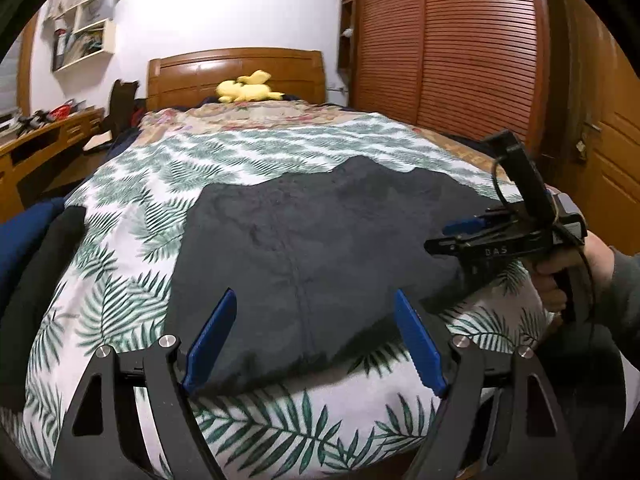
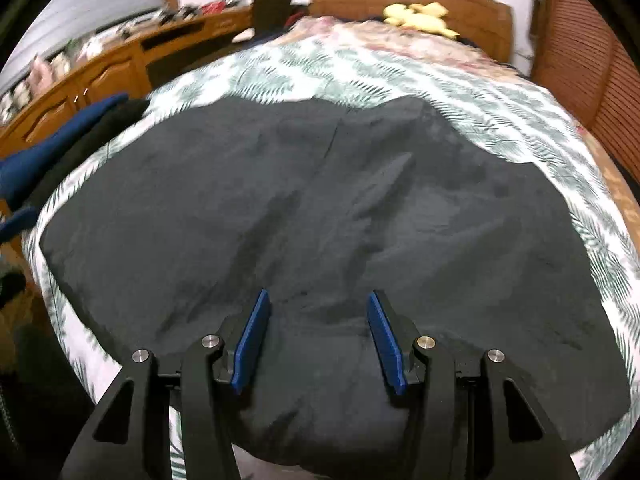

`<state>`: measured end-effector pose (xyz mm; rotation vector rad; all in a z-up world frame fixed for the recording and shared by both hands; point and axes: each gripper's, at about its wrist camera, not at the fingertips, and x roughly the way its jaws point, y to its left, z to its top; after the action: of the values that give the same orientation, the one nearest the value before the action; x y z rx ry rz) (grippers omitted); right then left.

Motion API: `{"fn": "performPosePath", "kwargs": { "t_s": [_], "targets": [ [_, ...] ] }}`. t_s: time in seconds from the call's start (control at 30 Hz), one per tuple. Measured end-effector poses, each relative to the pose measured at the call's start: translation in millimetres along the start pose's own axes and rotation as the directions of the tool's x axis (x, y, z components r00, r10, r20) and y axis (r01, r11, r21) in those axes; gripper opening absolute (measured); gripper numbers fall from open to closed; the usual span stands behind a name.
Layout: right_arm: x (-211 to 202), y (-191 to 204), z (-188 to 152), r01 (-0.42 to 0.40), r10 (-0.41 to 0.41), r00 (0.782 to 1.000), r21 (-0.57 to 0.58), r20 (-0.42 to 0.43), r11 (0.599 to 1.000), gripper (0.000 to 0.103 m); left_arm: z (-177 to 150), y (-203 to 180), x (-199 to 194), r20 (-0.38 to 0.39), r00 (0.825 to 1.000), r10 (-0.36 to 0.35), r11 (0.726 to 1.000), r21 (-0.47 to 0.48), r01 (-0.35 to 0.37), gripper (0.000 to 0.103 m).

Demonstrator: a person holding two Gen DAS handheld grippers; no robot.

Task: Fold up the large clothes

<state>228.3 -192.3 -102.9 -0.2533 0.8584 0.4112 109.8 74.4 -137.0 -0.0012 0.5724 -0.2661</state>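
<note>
Left wrist view, item one: our left tongs [image 1: 314,340], black frame with ribbed blue plastic pads, spread wide and grasping nothing; their tips hover over the near hem of the dark garment [image 1: 320,248].

Item two: our right tongs [image 2: 318,340], same make, pads parted about halfway with nothing pinched; dark cloth lies beneath and between them, and we cannot tell whether the pads touch it. Seen from the left wrist, the right tongs [image 1: 440,236] come in from the right edge, gripped by a hand [image 1: 568,272] in a grey sleeve. White letters on the black side plate read roughly "DAS"; the print is too small to be sure.

Item three: the garment, charcoal, soft matte fabric, rumpled, one vertical seam down its middle. It is spread flat on the bed [image 1: 132,312], near the foot end. Its type is hard to make out.

Item four: bed cover, white with green fern-leaf print; a floral quilt [image 1: 256,114] beyond.

Item five: yellow plush toy [image 1: 248,88] against the wooden headboard [image 1: 192,72].

Item six: slatted brown wardrobe doors [image 1: 452,48] on the right; wooden table [image 1: 44,136] on the left, its clutter blurred. Blue and black cloth [image 1: 36,240] at the left edge, cut off.
</note>
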Motion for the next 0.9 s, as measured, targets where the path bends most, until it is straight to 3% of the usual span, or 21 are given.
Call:
{"fn": "performPosePath", "kwargs": {
  "t_s": [0.2, 0.33, 0.47, 0.73, 0.9],
  "targets": [
    [7, -10, 0, -0.046, 0.046, 0.999, -0.089, 0.000, 0.995, 0.054, -4, 23, -3, -0.027, 0.995, 0.098, 0.988, -0.115, -0.101, 0.081],
    [5, -14, -7, -0.068, 0.074, 0.996, -0.112, 0.051, 0.991, 0.055, -5, 32, -1, -0.070, 0.987, 0.142, 0.981, -0.126, -0.150, 0.081],
    [4, -14, -11, -0.068, 0.077, 0.995, -0.130, 0.065, 0.989, 0.055, -6, 33, 5, -0.126, 0.966, 0.225, 0.965, -0.106, -0.238, 0.068],
    [3, -15, -6, -0.083, 0.089, 0.995, -0.145, 0.036, 0.986, 0.055, -21, 38, 26, -0.221, 0.940, 0.261, 0.939, -0.169, -0.300, 0.067],
    [-6, -16, -9, -0.097, 0.104, 0.994, -0.149, 0.043, 0.984, 0.055, -20, 37, 32, -0.225, 0.935, 0.274, 0.933, -0.173, -0.316, 0.067]
  ]
}}
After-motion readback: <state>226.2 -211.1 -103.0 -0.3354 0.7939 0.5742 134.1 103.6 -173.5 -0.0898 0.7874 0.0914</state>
